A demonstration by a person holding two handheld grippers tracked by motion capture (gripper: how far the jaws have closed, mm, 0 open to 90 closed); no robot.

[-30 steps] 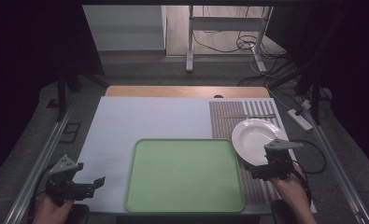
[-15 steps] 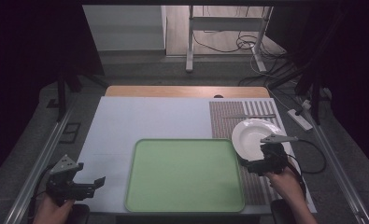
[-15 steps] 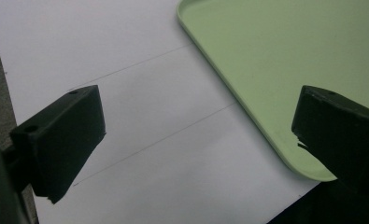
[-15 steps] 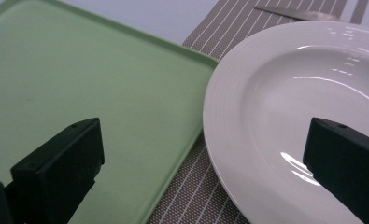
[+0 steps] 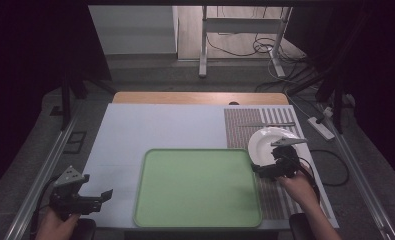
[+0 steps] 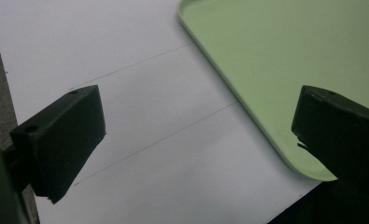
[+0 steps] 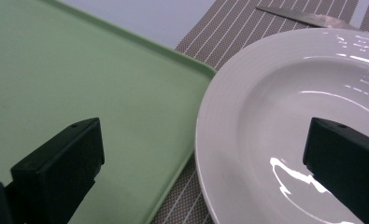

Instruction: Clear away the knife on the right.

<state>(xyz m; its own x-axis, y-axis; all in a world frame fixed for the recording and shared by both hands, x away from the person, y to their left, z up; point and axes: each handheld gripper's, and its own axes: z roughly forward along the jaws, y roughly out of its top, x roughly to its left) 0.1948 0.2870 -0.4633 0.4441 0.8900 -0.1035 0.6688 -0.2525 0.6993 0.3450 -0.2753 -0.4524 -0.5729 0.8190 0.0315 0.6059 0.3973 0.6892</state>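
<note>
A white plate lies on a striped placemat at the right. An empty green tray sits at the front centre. My right gripper hovers open at the plate's near left rim, pointing left. In the right gripper view, one jaw of the right gripper is over the tray and the other over the plate, with nothing held. My left gripper is open at the front left, aimed at the tray. In its own view the left gripper spans the white mat and the tray's corner.
A knife lies across the placemat behind the plate, and the knife also appears beyond the plate in the right gripper view. A pale mat covers the tabletop, with a wooden strip along the far edge.
My right gripper has edged a little to the left along the plate's near side, toward the tray's right edge. The left gripper has stayed where it was.
</note>
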